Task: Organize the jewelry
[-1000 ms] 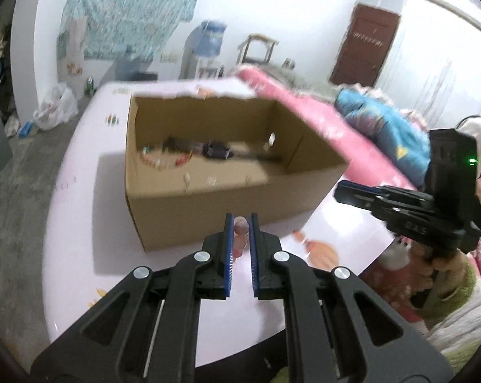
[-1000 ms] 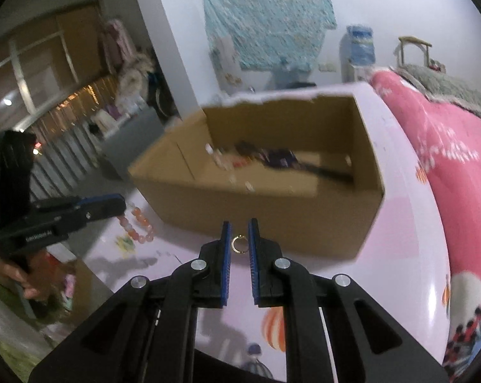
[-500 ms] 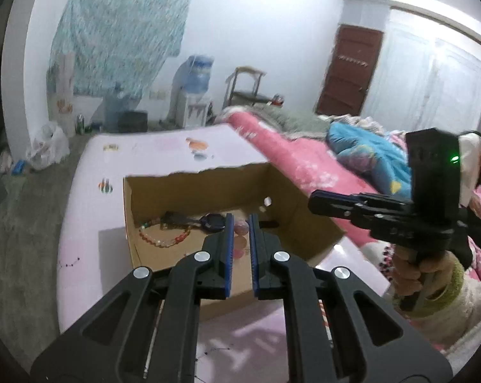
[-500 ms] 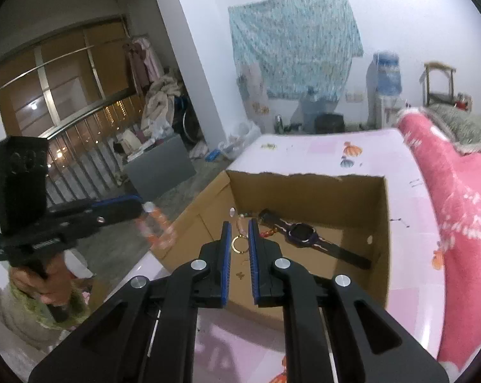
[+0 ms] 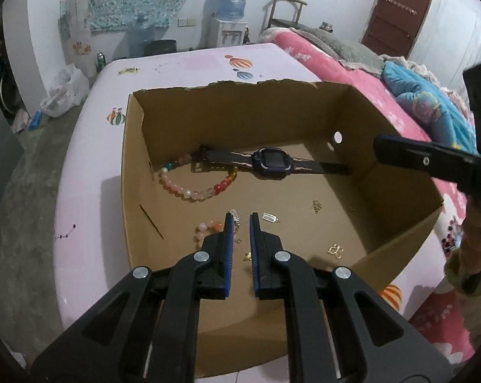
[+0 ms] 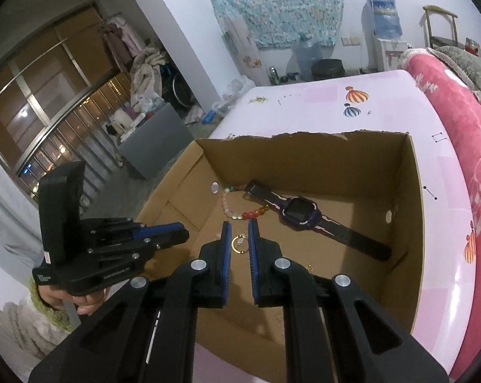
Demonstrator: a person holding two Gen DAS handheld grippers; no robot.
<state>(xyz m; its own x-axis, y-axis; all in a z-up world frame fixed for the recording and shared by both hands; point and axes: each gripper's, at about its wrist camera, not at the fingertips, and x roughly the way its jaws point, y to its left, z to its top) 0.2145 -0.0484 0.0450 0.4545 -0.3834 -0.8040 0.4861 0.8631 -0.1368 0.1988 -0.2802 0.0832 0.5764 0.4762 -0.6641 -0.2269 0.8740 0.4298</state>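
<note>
An open cardboard box stands on the pale pink table. On its floor lie a purple watch, a multi-coloured bead bracelet and several small gold and silver pieces. My left gripper hangs over the near part of the box, jaws a narrow gap apart with bare cardboard showing between them. A pink bead bracelet shows just left of its left finger, partly hidden behind it. My right gripper is shut on a gold ring above the box floor, near the watch.
The box's far wall has a torn top edge. A bed with a pink cover runs along the table's right side. A hand holds the left gripper at the box's left wall. Beyond the table are a water dispenser and floor clutter.
Both grippers moved forward from in front of the box to above its inside and tipped downward. The pink beads that sat between the left pads now show beside the left finger.
</note>
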